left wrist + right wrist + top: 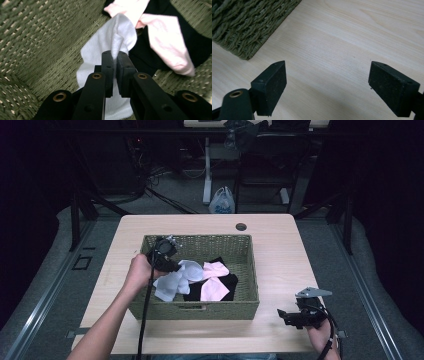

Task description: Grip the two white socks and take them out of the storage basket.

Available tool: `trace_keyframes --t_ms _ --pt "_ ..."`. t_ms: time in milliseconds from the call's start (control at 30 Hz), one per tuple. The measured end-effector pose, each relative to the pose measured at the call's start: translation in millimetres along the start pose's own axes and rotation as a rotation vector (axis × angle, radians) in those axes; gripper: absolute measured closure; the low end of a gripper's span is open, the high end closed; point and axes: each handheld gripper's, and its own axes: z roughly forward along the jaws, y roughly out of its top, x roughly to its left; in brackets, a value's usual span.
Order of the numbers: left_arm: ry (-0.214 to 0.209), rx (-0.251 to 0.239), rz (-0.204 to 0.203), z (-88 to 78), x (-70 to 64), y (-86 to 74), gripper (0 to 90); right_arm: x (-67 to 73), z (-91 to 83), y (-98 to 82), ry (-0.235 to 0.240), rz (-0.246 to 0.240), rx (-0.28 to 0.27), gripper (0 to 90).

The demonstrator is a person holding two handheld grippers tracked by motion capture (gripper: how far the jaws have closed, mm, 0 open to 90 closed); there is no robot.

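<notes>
In the green basket [200, 310] at table [280, 265] center, left hand-held gripper [114, 56] is clamped on white cloth [100, 50], next to pink cloth [165, 42] & black cloth [192, 47]. Right hand-held gripper [327, 87] at near right over bare table, jaws wide apart, nothing btw them.

Pink cloth [214, 281] on black cloth [227, 282]; plastic bag [222, 201] on floor beyond table [280, 245].

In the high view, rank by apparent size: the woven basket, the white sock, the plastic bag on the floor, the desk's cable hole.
1. Green woven rectangular basket
2. White fabric sock
3. White plastic bag, though it lies farther from the camera, so its true size is unsure
4. Round dark cable hole
</notes>
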Motion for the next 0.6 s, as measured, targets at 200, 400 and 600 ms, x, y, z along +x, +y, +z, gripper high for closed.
trace_keyframes --t_ms 200,400,600 --pt "0.014 -0.002 0.010 -14.6 -0.9 4.5 85.6 -0.4 1.6 0.3 0.006 -0.003 0.013 14.8" --pt "0.017 0.010 0.007 -22.2 2.1 6.1 85.5 -1.2 0.4 -0.7 0.006 0.004 0.009 14.7" --pt "0.028 0.009 0.008 -33.2 2.8 10.1 85.5 -0.6 1.1 -0.2 0.007 -0.002 0.013 14.7"
